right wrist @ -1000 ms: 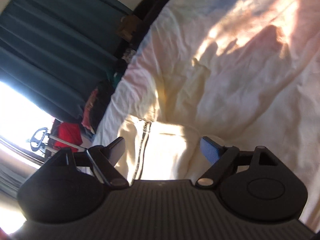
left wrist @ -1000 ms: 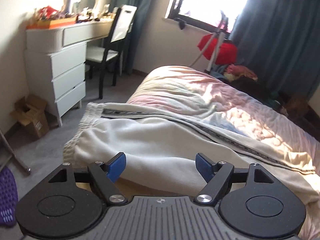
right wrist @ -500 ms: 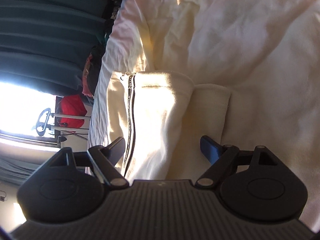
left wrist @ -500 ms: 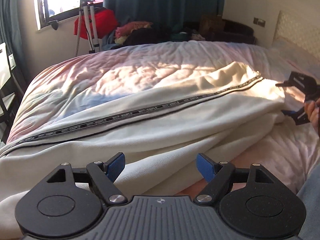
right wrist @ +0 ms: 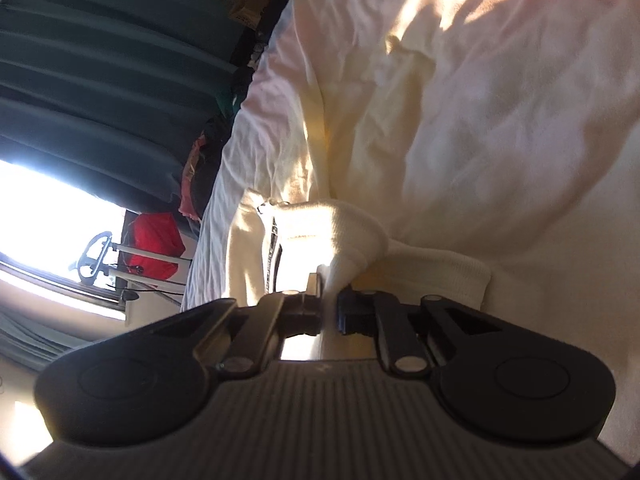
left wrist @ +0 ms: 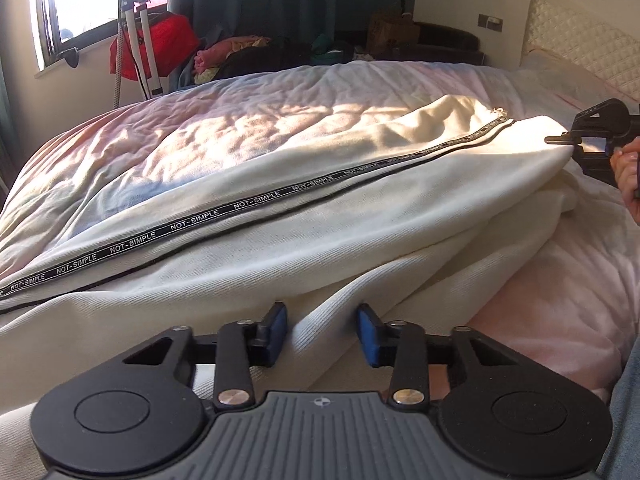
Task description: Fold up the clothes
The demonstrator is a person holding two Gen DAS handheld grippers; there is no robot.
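Note:
Cream trousers with a black lettered side stripe lie lengthwise across the bed. My left gripper sits at their near edge, half closed, with a raised fold of the cloth between its blue pads, which do not touch it. My right gripper is shut on the cuff end of the trousers. It also shows in the left wrist view at the far right, pinching that end.
A pale quilted bedspread covers the bed. A padded headboard is at the right. A tripod, a red bag and a pile of clothes stand by the window and dark curtains behind the bed.
My right gripper has closed on the trouser end. My left gripper has narrowed around a fold at the near edge.

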